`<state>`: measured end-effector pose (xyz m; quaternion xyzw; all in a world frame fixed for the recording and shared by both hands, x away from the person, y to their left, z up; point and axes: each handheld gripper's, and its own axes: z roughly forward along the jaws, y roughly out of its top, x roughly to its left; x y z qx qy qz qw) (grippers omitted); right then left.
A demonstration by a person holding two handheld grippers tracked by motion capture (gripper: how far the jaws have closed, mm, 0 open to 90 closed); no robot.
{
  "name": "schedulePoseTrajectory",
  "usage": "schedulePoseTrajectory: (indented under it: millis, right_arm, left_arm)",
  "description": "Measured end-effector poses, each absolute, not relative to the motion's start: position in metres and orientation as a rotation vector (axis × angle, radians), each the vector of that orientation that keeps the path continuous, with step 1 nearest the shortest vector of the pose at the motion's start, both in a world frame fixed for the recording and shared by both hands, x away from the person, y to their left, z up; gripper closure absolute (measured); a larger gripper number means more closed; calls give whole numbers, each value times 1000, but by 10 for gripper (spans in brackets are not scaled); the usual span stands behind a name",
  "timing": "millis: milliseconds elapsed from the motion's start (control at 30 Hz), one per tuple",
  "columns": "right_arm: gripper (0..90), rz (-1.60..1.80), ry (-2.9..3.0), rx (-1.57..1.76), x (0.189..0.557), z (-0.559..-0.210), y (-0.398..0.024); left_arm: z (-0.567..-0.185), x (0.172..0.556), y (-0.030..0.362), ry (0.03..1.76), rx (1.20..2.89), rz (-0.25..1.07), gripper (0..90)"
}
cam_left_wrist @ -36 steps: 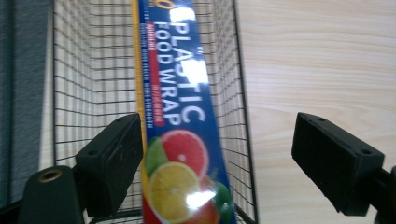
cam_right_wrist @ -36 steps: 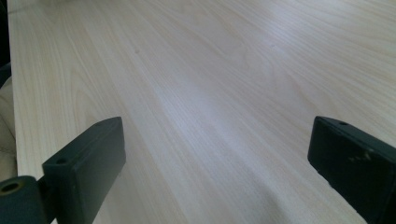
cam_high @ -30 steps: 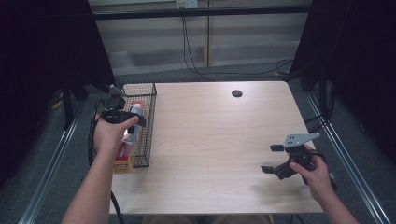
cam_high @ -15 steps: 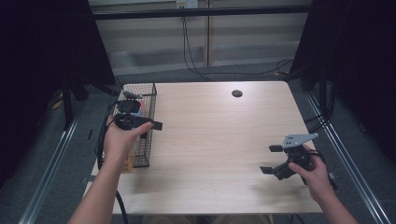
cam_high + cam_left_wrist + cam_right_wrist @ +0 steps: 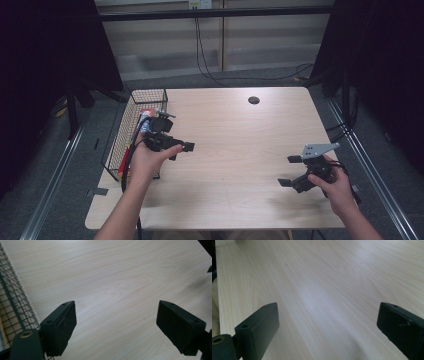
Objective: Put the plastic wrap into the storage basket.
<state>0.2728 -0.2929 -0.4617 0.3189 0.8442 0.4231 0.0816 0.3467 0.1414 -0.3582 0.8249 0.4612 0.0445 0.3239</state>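
A black wire basket [image 5: 125, 131] stands at the table's left edge with colourful packets [image 5: 145, 114] in it. My left gripper [image 5: 181, 151] is just right of the basket, over bare wood, pointing right. In the left gripper view my left gripper [image 5: 116, 325] is open with nothing between the jaws, and the basket mesh [image 5: 12, 302] is at the left edge. My right gripper [image 5: 288, 171] hovers near the table's front right, pointing left. In the right gripper view my right gripper [image 5: 328, 327] is open and empty over the tabletop.
The light wooden table [image 5: 235, 135] has a dark round cable hole [image 5: 253, 100] near its far edge. Metal rails run along both sides, and cables hang at the back.
My left hand has moved right, from above the basket out over the table, and slightly down. Its jaws stay open and empty. The right hand has not moved.
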Motion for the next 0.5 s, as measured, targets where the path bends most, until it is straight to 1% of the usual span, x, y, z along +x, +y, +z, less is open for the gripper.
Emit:
schedulePoseTrajectory:
  millis: [400, 433, 500]
  right_arm:
    - [40, 1251, 2531, 952, 274, -463, -292]
    - [40, 1248, 2532, 949, 274, -463, -292]
    - [40, 1248, 2532, 948, 274, -463, -292]
  left_arm:
    - [-391, 325, 114, 1078, 2175, 89, 156]
    - [-394, 323, 111, 1078, 2157, 85, 154]
    - [-400, 319, 108, 1038, 2185, 82, 153]
